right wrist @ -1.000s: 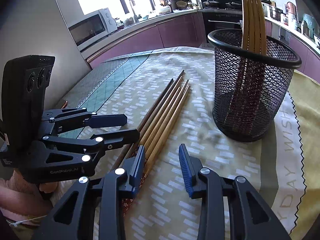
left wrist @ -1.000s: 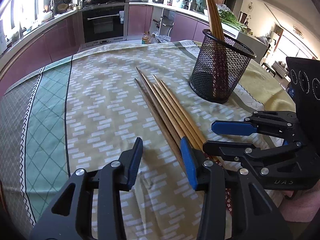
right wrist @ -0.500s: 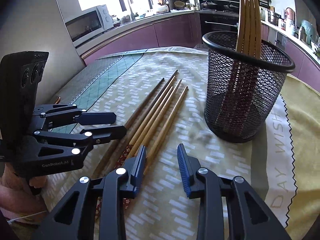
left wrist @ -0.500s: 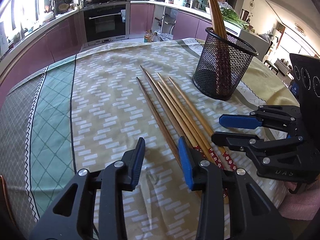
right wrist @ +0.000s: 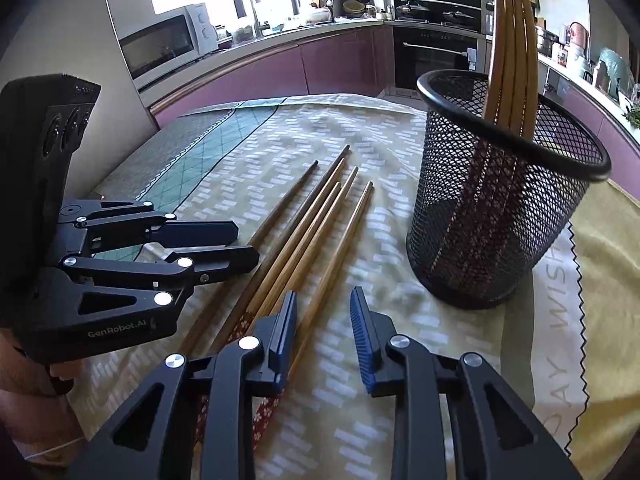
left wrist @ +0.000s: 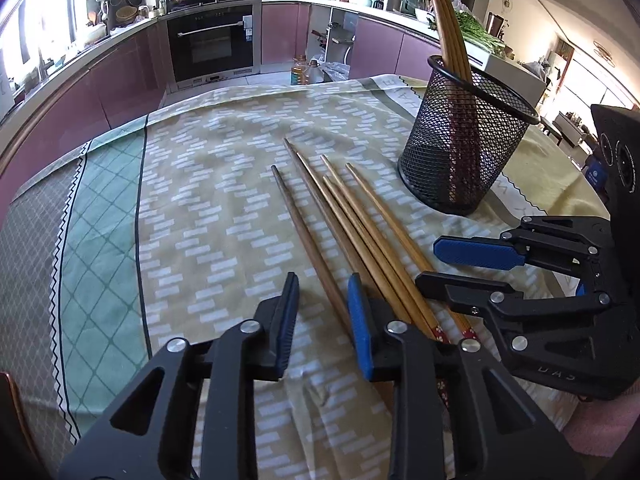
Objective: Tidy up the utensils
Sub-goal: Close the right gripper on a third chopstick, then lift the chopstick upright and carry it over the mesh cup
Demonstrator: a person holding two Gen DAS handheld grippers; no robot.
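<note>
- The left gripper (left wrist: 322, 322) hangs low over the tablecloth (left wrist: 208, 216), tilted down toward it; its jaws are closing, and the gap between the blue pads looks empty in its own view, with only cloth showing there
- The darkest chopstick (left wrist: 308, 240) runs just past the inner edge of that gripper's right-hand finger (left wrist: 360, 328), close beside it, though whether they touch is hard to say from here
- The right gripper (right wrist: 323, 334) sits alongside, angled down the same way, jaws also closing, with bare patterned cloth between the pads
- Its left-hand finger (right wrist: 284, 332) lies over the near ends of the loose chopsticks (right wrist: 312, 232), so it is over the bundle rather than around any stick
- Five chopsticks lie side by side on the cloth in a loose fan, tips pointing away toward the kitchen units; their near ends carry a red flowered pattern and pass under the gripper fingers
- A black mesh holder (right wrist: 496, 216) stands upright on the cloth to the right of the fan, near it but apart
- Several light wooden chopsticks (right wrist: 512, 40) already stand in the holder, leaning against its rim, their tops well above it
- A bit of a hand (right wrist: 24, 364) shows under the left gripper's body at the edge of the right wrist view
- Behind the table, an oven (left wrist: 214, 40) and purple cabinets line the wall
</note>
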